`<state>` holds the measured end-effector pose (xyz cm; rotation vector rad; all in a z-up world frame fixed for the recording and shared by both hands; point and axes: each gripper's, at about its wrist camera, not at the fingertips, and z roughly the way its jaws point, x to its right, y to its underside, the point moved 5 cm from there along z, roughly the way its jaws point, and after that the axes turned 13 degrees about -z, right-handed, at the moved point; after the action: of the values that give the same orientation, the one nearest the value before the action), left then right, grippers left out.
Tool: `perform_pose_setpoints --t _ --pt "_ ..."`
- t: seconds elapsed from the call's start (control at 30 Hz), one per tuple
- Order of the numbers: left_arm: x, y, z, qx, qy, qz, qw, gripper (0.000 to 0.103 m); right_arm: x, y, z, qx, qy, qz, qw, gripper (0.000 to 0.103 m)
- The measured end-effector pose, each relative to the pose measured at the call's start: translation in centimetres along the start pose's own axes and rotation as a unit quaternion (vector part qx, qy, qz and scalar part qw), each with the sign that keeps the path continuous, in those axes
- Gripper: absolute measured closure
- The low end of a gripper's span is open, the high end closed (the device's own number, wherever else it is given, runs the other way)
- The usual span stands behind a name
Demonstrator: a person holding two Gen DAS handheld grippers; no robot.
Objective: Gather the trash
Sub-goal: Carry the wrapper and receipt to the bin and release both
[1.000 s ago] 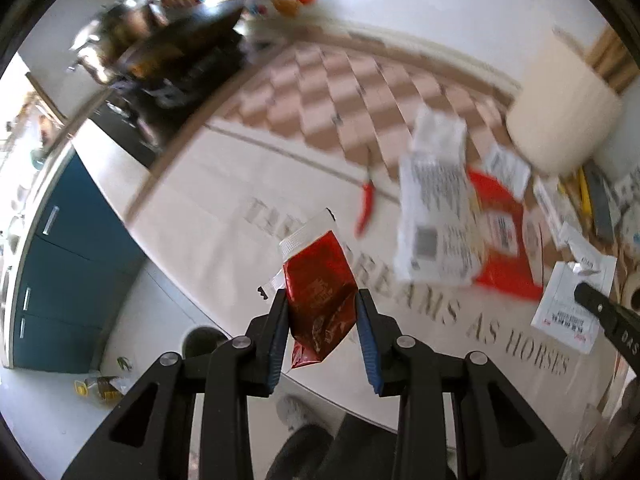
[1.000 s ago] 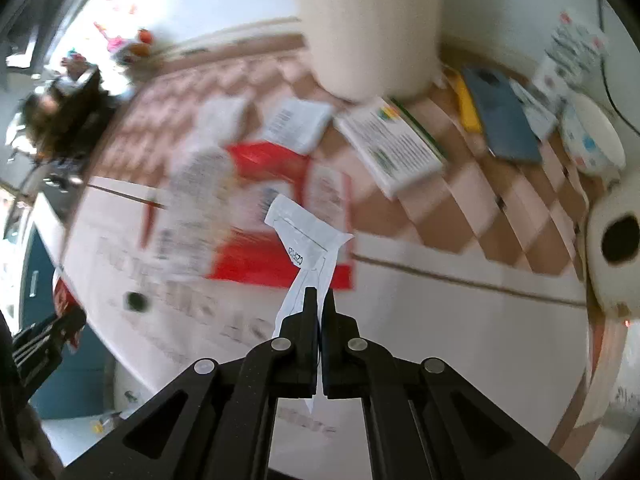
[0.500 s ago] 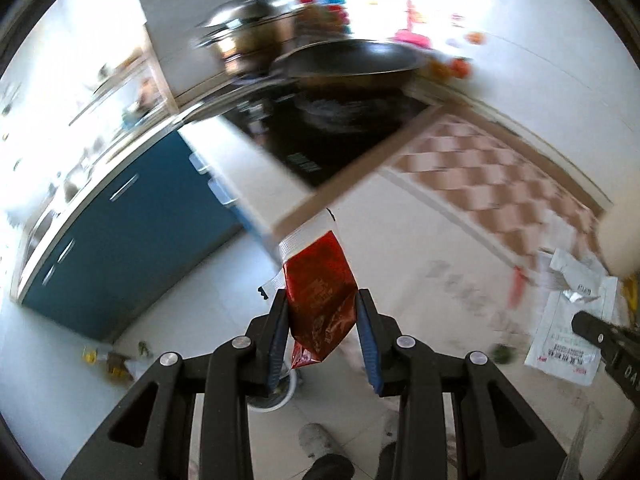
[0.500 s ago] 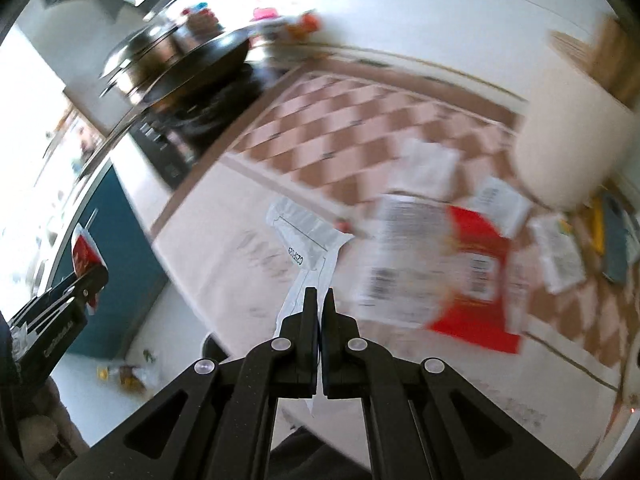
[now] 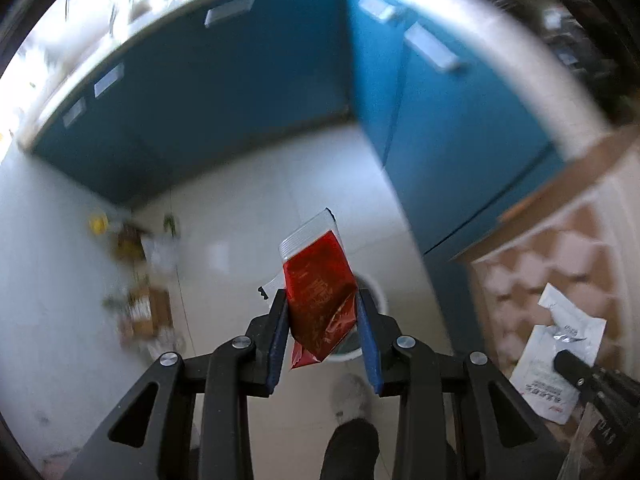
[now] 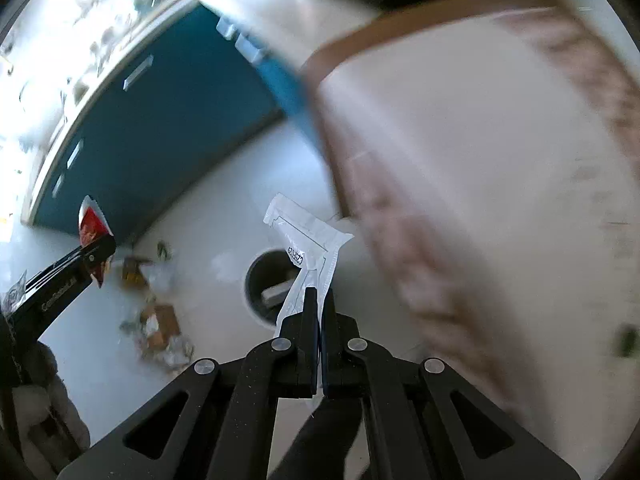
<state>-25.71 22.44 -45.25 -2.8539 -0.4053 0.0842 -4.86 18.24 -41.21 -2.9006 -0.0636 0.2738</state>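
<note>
We have swung both tools off the surface (image 6: 500, 160) and out over the floor within the last second; a second ago the cameras faced the littered tablecloth, and now they look down at pale tiles and blue cabinets (image 5: 240, 100). That puts us in the disposal stage, we judge: both pieces of trash are lifted and carried toward the round bin (image 6: 268, 284) standing on the floor beside the surface.

The left tool (image 5: 322, 320) tilts downward, its blue pads pinching the red sauce sachet (image 5: 320, 296) by its lower half, the clear sealed end sticking up. Part of the bin's rim shows just behind the sachet, so we seem to be almost above it.

The right tool (image 6: 318, 300) also points down, its jaws pressed together on the white paper wrapper (image 6: 308, 236), which stands crumpled above the tips. The bin's dark opening lies directly beyond it. Loose litter (image 6: 156, 320) sits on the floor left of the bin.
</note>
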Motion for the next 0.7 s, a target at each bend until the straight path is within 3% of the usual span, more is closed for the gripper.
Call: perform_pose_setpoints --t 0.2,0.4,0.5,0.57,0.6,0.63,0.7 --pt "-3.9 2.3 15.1 -0.115 0.020 -0.033 0.9926 0.074 -5.3 0.8 16.1 -0.062 -0.025 -0.029 0.997 0.103" --pt "-4.6 6.7 31.3 -0.242 0.073 -0.073 0.9648 0.072 -6.2 3.3 32.9 -0.119 -0.048 -0.030 0.991 0.103" --pt "-4.8 8.4 36.4 -0.277 0.084 -0.085 0.9535 0.070 -5.6 4.5 39.5 -0.146 -0.059 -0.019 0.987 0.103" --pt "-4.9 9.2 38.2 -0.284 0.079 -0.086 0.9518 0.068 -5.2 5.1 43.5 -0.162 -0.063 -0.019 0.985 0.103" --pt "-5.0 9.5 39.0 -0.283 0.076 -0.085 0.9524 0.061 -5.0 5.4 44.9 -0.166 -0.061 -0.018 0.984 0.102" --pt "-5.6 9.8 39.6 -0.281 0.071 -0.085 0.9534 0.044 -4.6 5.5 45.9 -0.169 -0.060 -0.020 0.984 0.102" --pt "-6.4 10.0 40.0 -0.272 0.068 -0.092 0.9555 0.023 -4.5 5.9 48.2 -0.180 -0.060 -0.026 0.982 0.102"
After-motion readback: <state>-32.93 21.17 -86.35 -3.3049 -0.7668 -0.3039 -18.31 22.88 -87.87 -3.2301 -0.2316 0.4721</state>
